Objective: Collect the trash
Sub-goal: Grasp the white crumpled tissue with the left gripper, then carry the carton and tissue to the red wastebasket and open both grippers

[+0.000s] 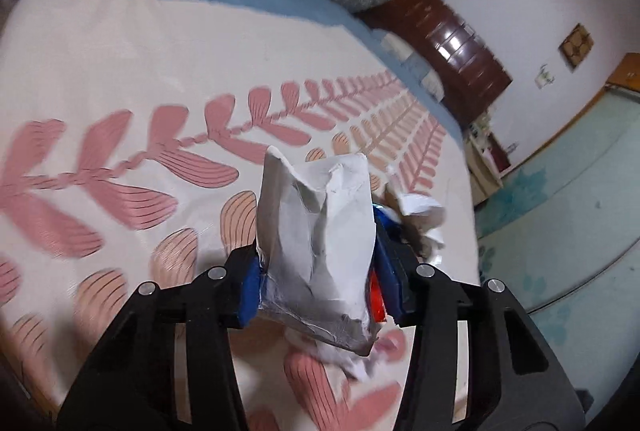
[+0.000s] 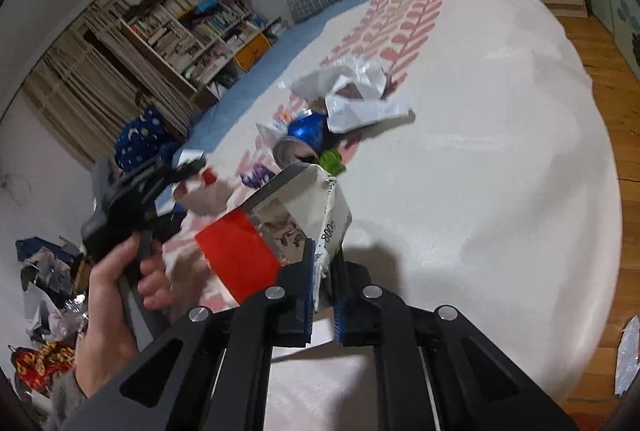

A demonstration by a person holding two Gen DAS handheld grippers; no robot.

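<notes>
The crumpled carton [image 2: 320,215] shows the digits "800" on its side.

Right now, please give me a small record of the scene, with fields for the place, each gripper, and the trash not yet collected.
place: bed with a white cover printed with pink leaves
left gripper: closed on a crumpled grey-white paper bag
right gripper: shut on a flattened carton with a red panel
trash on the bed: crushed blue can, white crumpled paper, green scrap
trash on the floor: a silvery scrap on the wooden boards
</notes>
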